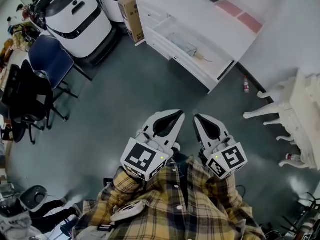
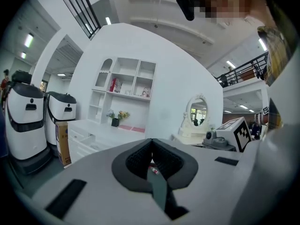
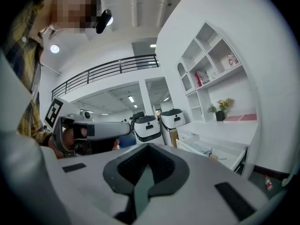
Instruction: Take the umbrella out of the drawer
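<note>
Left gripper and right gripper are idling, fingers closed and empty; the folded umbrella in the drawer, upper centre, is looking light and soft, so grab the stiff handle.

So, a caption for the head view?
Shut white left gripper and right gripper face open white drawer holding grey folded umbrella.

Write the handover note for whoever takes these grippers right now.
Left gripper: shut, empty, held close to the body.
Right gripper: shut, empty, right beside it.
The umbrella lies in the open drawer of the white cabinet, across the floor ahead.
Done: the drawer is open.
Left: walk up, grip the umbrella and lift it out.
</note>
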